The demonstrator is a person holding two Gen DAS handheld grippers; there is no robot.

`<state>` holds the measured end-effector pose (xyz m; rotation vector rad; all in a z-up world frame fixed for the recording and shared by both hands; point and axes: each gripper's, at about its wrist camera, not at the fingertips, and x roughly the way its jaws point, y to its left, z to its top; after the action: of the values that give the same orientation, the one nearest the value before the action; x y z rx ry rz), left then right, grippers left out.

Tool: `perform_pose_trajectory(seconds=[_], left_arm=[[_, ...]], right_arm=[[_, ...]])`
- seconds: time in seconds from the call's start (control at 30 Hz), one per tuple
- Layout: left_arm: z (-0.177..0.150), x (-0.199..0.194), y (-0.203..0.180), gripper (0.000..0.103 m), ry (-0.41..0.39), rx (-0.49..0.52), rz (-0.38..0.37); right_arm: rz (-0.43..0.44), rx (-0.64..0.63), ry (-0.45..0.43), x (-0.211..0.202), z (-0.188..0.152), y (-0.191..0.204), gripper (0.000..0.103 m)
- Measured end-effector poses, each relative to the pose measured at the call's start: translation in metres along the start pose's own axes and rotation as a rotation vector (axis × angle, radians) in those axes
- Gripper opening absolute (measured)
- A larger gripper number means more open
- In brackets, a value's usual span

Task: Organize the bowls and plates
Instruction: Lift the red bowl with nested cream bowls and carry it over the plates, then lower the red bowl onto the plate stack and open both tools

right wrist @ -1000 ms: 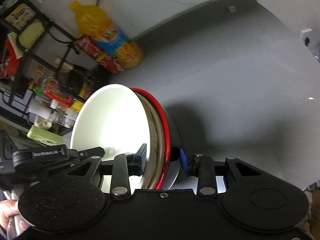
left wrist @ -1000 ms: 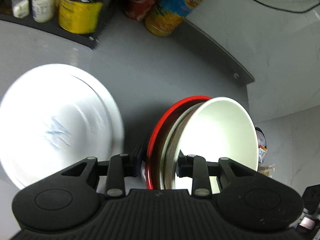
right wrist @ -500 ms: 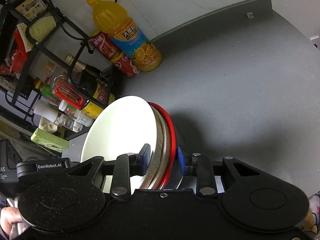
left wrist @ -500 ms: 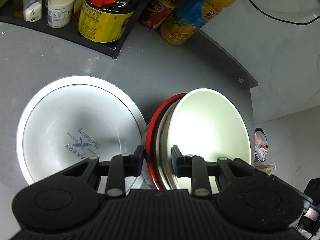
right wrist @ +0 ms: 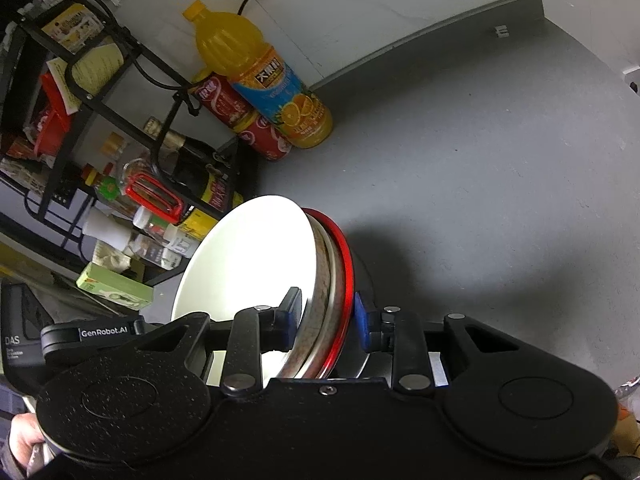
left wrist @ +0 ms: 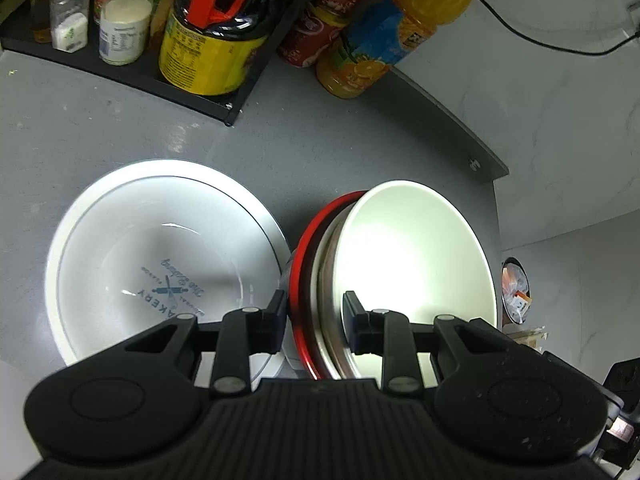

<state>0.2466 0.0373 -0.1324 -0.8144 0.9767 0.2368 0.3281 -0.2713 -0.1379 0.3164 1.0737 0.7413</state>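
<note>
A stack of nested bowls (left wrist: 404, 272), white inside over a brown-rimmed and a red-rimmed one, hangs just above the grey counter (left wrist: 120, 128). My left gripper (left wrist: 316, 312) is shut on the stack's rim on one side. In the right wrist view my right gripper (right wrist: 326, 320) is shut on the opposite rim of the same stack (right wrist: 256, 264), and the left gripper's body (right wrist: 92, 334) shows beyond it. A large white bowl with blue bakery print (left wrist: 160, 264) sits on the counter directly left of the stack.
A black rack (left wrist: 192, 96) with sauce bottles and jars stands at the back. An orange juice bottle (right wrist: 260, 76) and red cans (right wrist: 240, 120) stand by the wall. The counter's right edge (left wrist: 496, 216) drops to the floor. A hand (right wrist: 24, 440) shows at the lower left.
Both grippers carried the stack toward the rack and bottles. The printed bowl, blurred at first, now lies sharp and close beside the stack. Both pairs of jaws narrowed slightly on the rims.
</note>
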Motion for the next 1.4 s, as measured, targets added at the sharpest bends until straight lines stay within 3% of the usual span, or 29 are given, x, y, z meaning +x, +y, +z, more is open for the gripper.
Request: perform_pose_trajectory(seconds=[0.23,0.77,1.27,1.4], left_arm=[[0.003,-0.018,0.011,0.028,-0.041,-0.022,0.012],[0.005,-0.044,0.082,0.028,-0.063,-0.111,0.063],[0.027,-0.041,0.114,0.028,-0.005,-0.031,0.04],[0.035,-0.041,0.12,0.028,0.018,0.012,0.022]], right_arm=[[0.037,-0.027,0.016,0.009,0.001,0.018,0.028],[0.053,-0.093,0.074,0.054,-0.015,0.073,0.027],[-0.057,-0.007,0.078,0.081,-0.05,0.089,0.025],[-0.069,0.036,0.033,0.082,-0.058,0.092,0.025]])
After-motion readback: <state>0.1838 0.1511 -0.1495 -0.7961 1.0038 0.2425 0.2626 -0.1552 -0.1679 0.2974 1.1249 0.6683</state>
